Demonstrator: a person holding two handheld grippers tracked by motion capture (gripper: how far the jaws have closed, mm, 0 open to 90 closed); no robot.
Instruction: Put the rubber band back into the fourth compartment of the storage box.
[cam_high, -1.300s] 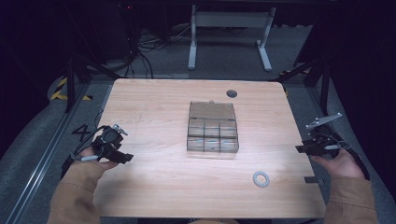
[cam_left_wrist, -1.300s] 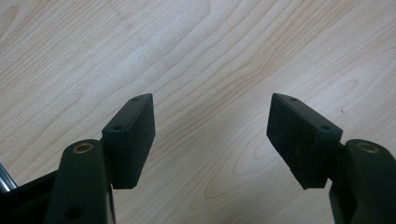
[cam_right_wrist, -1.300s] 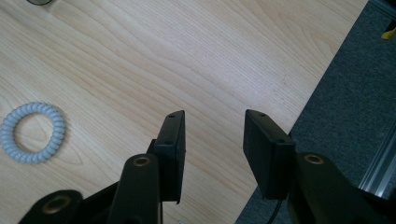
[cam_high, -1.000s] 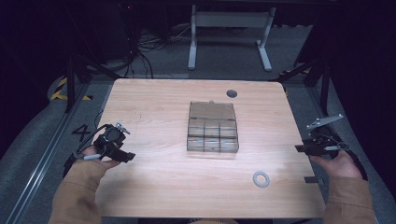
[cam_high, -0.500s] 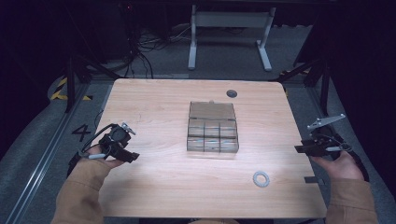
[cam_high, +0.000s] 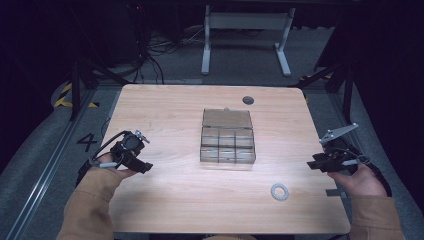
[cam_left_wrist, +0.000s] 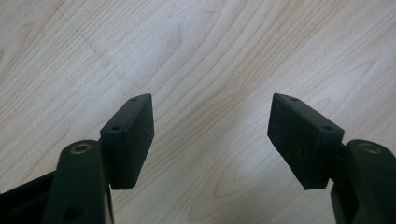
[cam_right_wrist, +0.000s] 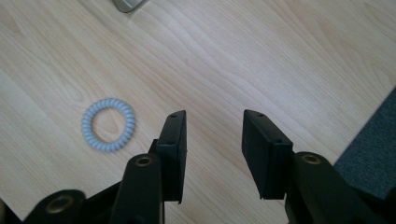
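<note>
A clear plastic compartment box (cam_high: 227, 136) stands in the middle of the wooden table (cam_high: 170, 110), its lid folded back. A pale spiral hair ring (cam_high: 280, 191) lies on the table near the front right, also seen as the ring (cam_right_wrist: 109, 124) left of my right gripper's jaws. My left gripper (cam_high: 140, 159) is over the table's left side, open, with bare wood between its jaws (cam_left_wrist: 210, 135). My right gripper (cam_high: 314, 165) is held at the table's right edge, open with a narrower gap (cam_right_wrist: 212, 140), nothing between its jaws.
A small dark round disc (cam_high: 248, 100) lies at the back of the table. A corner of the box (cam_right_wrist: 125, 4) shows at the top of the right gripper view. Grey floor (cam_right_wrist: 373, 149) lies beyond the table's right edge. Cables and a metal stand are behind the table.
My left gripper has shifted right and slightly forward over the table. The right gripper has barely moved.
</note>
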